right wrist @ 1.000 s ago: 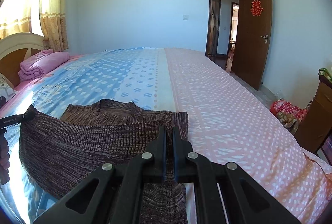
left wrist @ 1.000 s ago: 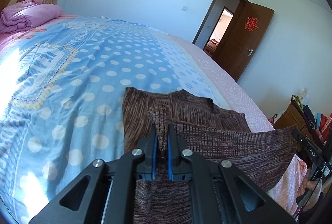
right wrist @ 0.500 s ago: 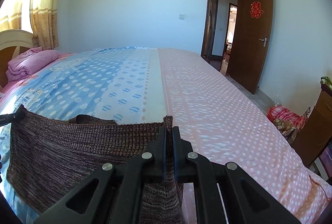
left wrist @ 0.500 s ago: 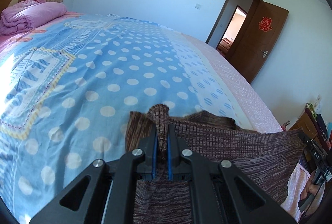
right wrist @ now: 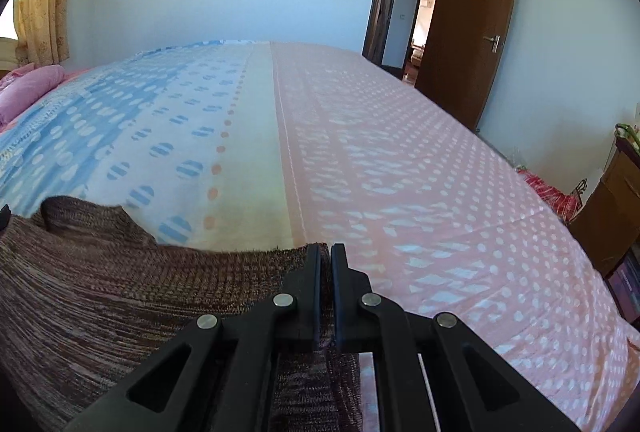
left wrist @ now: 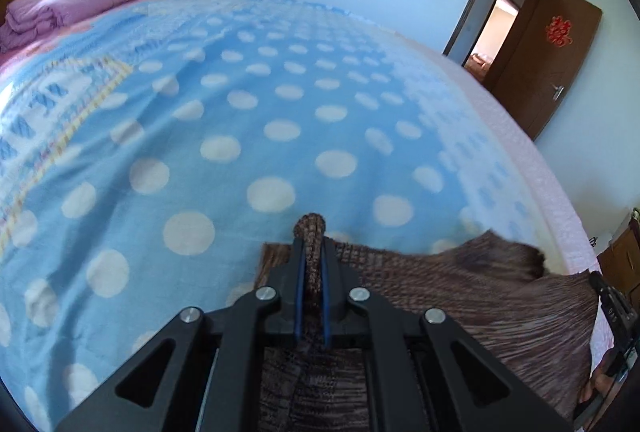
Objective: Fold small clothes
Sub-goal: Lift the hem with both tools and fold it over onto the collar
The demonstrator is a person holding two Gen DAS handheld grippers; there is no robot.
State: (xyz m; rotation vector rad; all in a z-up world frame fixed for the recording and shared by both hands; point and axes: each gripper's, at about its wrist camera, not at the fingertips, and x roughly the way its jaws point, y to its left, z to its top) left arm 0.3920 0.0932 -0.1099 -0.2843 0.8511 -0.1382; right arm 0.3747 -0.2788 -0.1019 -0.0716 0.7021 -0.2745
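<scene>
A brown knitted garment (left wrist: 460, 296) is stretched low over the bed between my two grippers. My left gripper (left wrist: 311, 248) is shut on one corner of it; a tuft of knit pokes out past the blue pads. My right gripper (right wrist: 325, 252) is shut on the other corner of the brown knitted garment (right wrist: 120, 296), whose top edge runs off to the left. A folded-back part of the cloth shows at the far edge in both views. Most of the garment under the grippers is hidden.
The bed (left wrist: 240, 120) carries a blue dotted cover on one side and a pink dotted one (right wrist: 420, 172) on the other. A folded pink quilt (left wrist: 72, 4) lies by the headboard. A brown door (right wrist: 472, 24) stands open; wooden furniture (right wrist: 608, 208) is at the right.
Both grippers have carried the held edge forward and down over the bed. The lower layer of the garment, seen earlier beyond the edge, is now almost covered.
</scene>
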